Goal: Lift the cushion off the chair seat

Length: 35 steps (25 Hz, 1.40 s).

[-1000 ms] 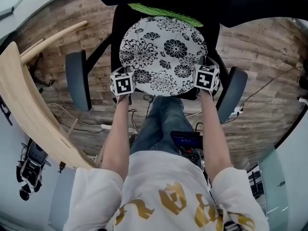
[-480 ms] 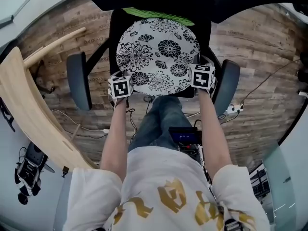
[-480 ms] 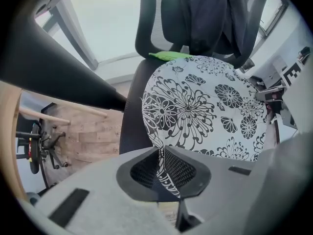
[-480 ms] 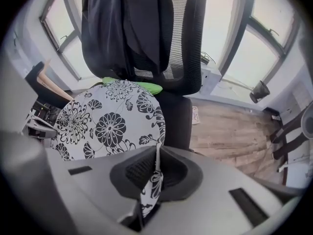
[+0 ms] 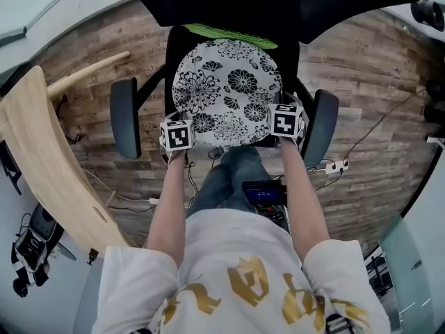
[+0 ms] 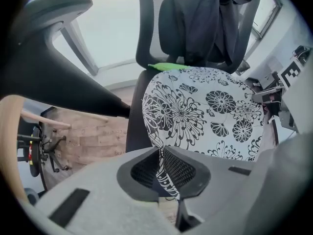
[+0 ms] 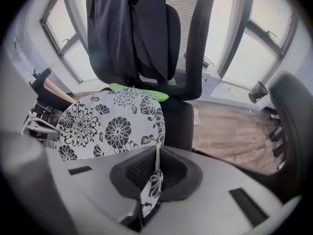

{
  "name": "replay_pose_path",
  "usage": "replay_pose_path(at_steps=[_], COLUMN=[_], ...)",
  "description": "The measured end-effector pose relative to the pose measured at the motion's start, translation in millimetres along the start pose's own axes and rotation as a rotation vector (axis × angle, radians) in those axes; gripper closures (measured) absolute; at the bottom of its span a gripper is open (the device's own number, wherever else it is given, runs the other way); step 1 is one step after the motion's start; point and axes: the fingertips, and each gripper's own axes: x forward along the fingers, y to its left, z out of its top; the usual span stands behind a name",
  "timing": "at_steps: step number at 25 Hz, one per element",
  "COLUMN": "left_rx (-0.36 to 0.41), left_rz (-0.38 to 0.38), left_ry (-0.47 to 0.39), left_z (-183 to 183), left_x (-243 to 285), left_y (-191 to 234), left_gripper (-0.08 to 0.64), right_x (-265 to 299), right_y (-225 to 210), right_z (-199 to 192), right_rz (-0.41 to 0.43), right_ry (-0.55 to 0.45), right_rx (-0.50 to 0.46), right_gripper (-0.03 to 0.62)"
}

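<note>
A round white cushion [image 5: 224, 89] with black flower print hangs just above the black seat of an office chair [image 5: 178, 44]. My left gripper [image 5: 179, 139] pinches the cushion's near left edge [image 6: 164, 177], and its jaws are closing tighter on the fabric. My right gripper [image 5: 284, 124] is shut on the near right edge [image 7: 154, 182]. In the left gripper view the cushion [image 6: 205, 109] tilts up off the seat, and the right gripper view shows the cushion [image 7: 110, 124] the same way. A green cloth [image 5: 229, 33] lies behind the cushion on the seat.
The chair's armrests [image 5: 125, 117] [image 5: 321, 127] flank both grippers. A dark jacket [image 7: 134, 33] hangs on the backrest. A curved wooden board [image 5: 42, 158] stands at the left. Cables and a power strip [image 5: 334, 165] lie on the wooden floor. The person's leg [image 5: 222, 179] is below the cushion.
Both grippers have risen with the cushion's front edge, lifting it off the seat. The view has shifted slightly, and the cushion appears a little closer.
</note>
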Motion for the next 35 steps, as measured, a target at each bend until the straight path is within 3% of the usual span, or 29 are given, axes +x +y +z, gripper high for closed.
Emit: replay_pose_path(at_steps=[22,35], left_rx=[-0.068,-0.062], left_rz=[-0.018,-0.043], left_ry=[-0.124,-0.286], left_z=[21,33], left_x=[-41,-101], left_y=[3,1], left_gripper=[0.528,0.529], right_x=[-50,-115], right_y=[1,9], right_z=[33,40], right_rz=[-0.026,-0.06], right_ry=[-0.115,-0.252], right_rx=[-0.08,-0.141], right_gripper=[0.569,0.569])
